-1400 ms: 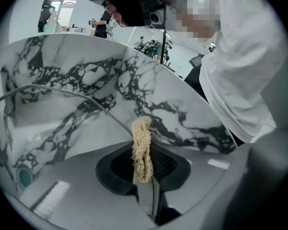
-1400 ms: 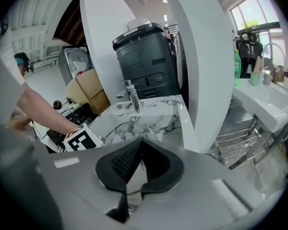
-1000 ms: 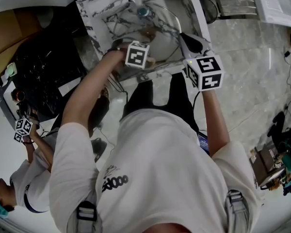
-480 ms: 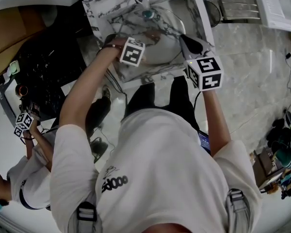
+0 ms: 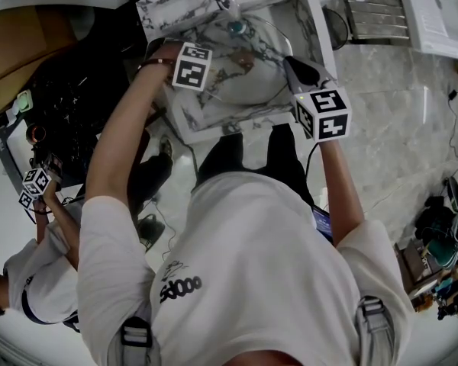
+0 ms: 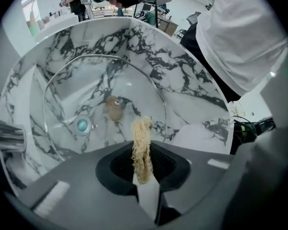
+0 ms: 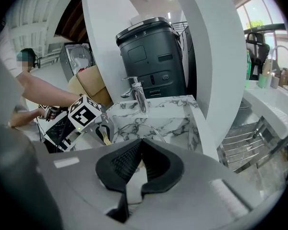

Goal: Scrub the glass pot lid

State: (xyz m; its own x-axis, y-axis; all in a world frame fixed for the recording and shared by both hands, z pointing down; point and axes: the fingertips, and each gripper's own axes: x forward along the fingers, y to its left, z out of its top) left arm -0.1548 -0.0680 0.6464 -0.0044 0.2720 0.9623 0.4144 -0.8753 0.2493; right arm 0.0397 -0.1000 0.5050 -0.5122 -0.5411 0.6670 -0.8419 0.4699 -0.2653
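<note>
1. The round glass pot lid (image 6: pixel 110 83) with a metal rim lies in the white, dark-veined marble sink (image 6: pixel 185 78).
2. The left gripper (image 6: pixel 143 181) pinches a tan fibrous scrubber (image 6: pixel 141 138), held near the lid.
3. The right gripper (image 7: pixel 141 145) has its jaws pressed together at the sink's right rim.
4. A chrome faucet (image 7: pixel 139 94) stands at the far edge, with a dark grey bin (image 7: pixel 151 56) behind it.

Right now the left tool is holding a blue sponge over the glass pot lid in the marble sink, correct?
Not a blue sponge: the left gripper view shows the left tool holding a tan, fibrous scrubber. It is over the glass pot lid in the marble sink.
</note>
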